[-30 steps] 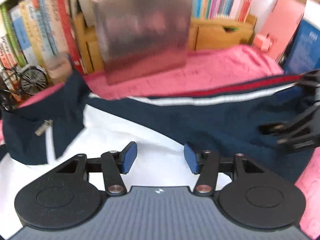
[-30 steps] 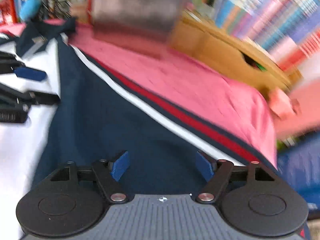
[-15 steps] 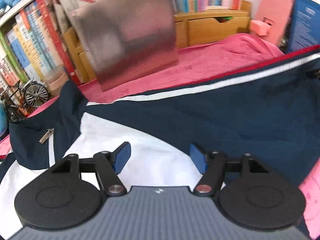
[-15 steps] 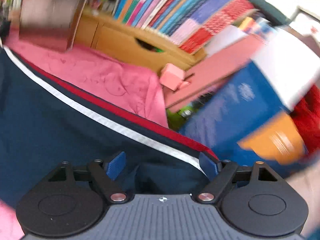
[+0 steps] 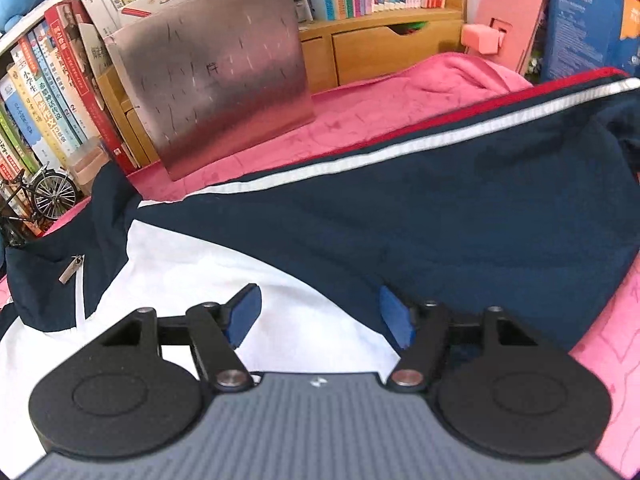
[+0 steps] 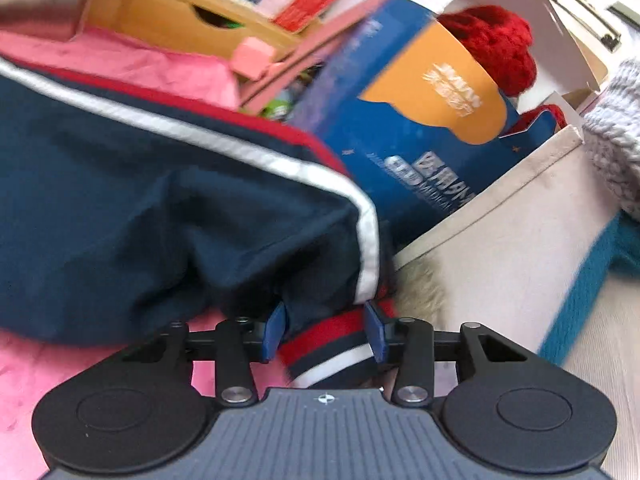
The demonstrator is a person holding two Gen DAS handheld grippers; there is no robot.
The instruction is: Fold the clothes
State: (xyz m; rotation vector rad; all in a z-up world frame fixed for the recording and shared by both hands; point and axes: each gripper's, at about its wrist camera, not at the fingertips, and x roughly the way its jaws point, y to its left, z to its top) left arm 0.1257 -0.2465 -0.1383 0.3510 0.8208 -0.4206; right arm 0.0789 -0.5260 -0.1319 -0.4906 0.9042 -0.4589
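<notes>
We see the navy and white jacket (image 5: 400, 208) spread on the pink bedcover (image 5: 384, 100); our left tool (image 5: 320, 314) hovers wide open above it, holding nothing. Our right tool (image 6: 325, 332) is narrowed around the striped cuff (image 6: 328, 338); the pads touch it.

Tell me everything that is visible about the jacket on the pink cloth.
The jacket is thin, smooth fabric, navy with a white body panel, a white stripe and red trim. A metal zipper pull hangs near its collar. It lies spread on the pink cloth, one sleeve stretched sideways. The right claw has its pads on either side of the striped ribbed cuff; the open left claw is over the white panel.
</notes>
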